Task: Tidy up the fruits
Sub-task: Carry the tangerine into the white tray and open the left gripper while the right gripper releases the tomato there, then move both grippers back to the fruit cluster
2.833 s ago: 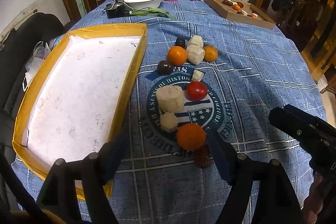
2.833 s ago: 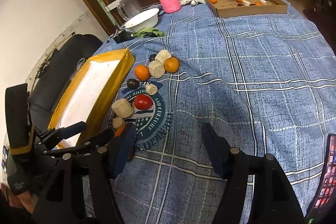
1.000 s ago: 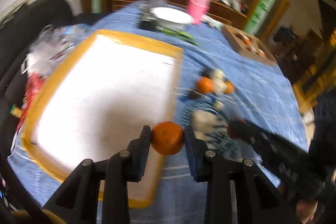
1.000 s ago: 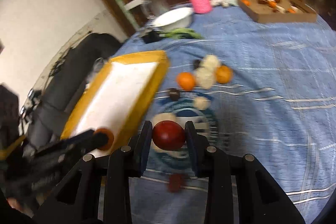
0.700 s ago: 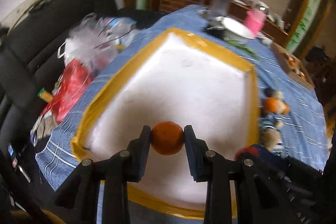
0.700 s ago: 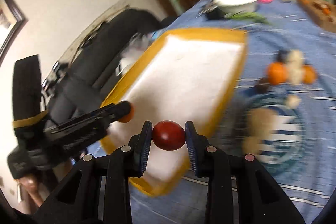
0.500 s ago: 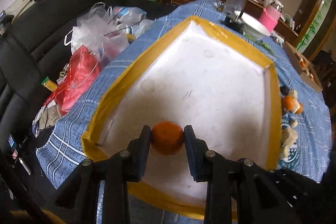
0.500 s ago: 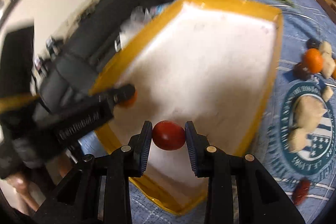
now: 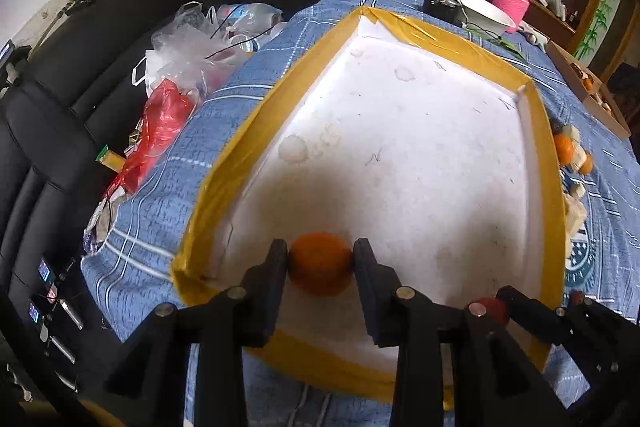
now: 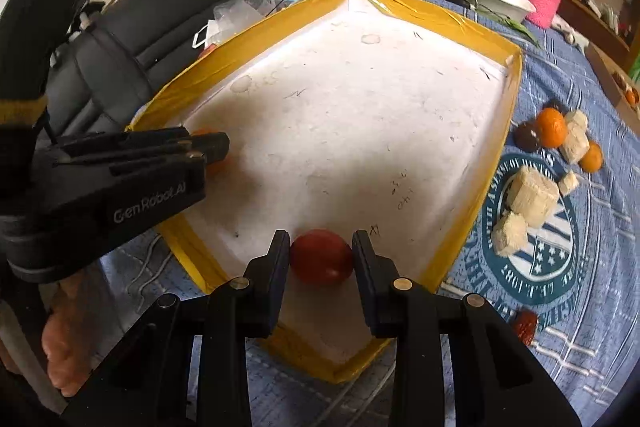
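An orange (image 9: 320,269) is gripped between the closed jaws of the left gripper (image 9: 320,263), held over the near end of the white, yellow-edged tray (image 9: 224,183), at approx. 6 o'clock in the left wrist view. A tomato (image 10: 321,257) is clamped the same way in the right gripper (image 10: 321,253), also low over the tray's near end; contact w/ the tray floor cannot be told for either. No fruit is seen lying loose in the tray, so the sorting is judged barely begun: two pieces are carried, none released. Left on the blue tablecloth (image 10: 568,339) at approx. 3 o'clock of the tray: two oranges (image 10: 551,121), a dark round fruit (image 10: 527,137), several pale chunks (image 10: 534,195) and a red date (image 10: 526,321) near 4 o'clock. All are judged yet to be moved.
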A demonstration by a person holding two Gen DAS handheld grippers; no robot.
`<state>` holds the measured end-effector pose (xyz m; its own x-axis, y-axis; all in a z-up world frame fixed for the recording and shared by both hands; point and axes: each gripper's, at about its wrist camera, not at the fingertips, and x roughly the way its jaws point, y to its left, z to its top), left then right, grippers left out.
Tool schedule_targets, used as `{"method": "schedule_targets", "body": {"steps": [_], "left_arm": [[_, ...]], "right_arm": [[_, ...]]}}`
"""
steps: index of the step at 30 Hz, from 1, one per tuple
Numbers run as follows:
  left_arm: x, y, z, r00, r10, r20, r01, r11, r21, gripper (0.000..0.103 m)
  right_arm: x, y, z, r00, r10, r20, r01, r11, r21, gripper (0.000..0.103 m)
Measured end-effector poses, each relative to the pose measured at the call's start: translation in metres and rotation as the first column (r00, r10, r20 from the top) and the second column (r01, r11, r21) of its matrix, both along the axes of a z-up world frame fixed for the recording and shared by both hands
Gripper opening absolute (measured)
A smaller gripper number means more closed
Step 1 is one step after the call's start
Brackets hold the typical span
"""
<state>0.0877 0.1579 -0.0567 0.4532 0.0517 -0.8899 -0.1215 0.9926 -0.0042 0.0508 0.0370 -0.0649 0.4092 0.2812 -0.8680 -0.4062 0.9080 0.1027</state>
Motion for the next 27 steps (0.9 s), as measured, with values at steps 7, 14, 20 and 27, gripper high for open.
{"method": "schedule_targets", "body": {"steps": [7,14,20,27], "left_arm": [[-0.003,0.005,0.009,0.998,-0.005,0.055,0.01,0.997,-0.08,0.07],[-0.042,-0.039,0.052,0.98,-0.093,0.176,0.111,0.989,-0.099,0.078],[-0.076,-0.095,0.06,0.954,-0.236,0.183,0.259,0.959,-0.114,0.078],[-0.092,-0.137,0.049,0.928,-0.345,0.144,0.364,0.921,-0.14,0.078]], "right_arm": [[-0.007,-0.02,0.015,1.0,-0.017,-0.004,0.017,0.987,0.16,0.064],[-0.052,-0.092,0.045,0.993,-0.115,0.014,0.104,0.938,0.331,0.068],[-0.084,-0.169,0.051,0.947,-0.322,0.01,0.296,0.88,0.372,0.068],[-0.109,-0.214,0.048,0.908,-0.419,0.001,0.391,0.849,0.355,0.055]]}}
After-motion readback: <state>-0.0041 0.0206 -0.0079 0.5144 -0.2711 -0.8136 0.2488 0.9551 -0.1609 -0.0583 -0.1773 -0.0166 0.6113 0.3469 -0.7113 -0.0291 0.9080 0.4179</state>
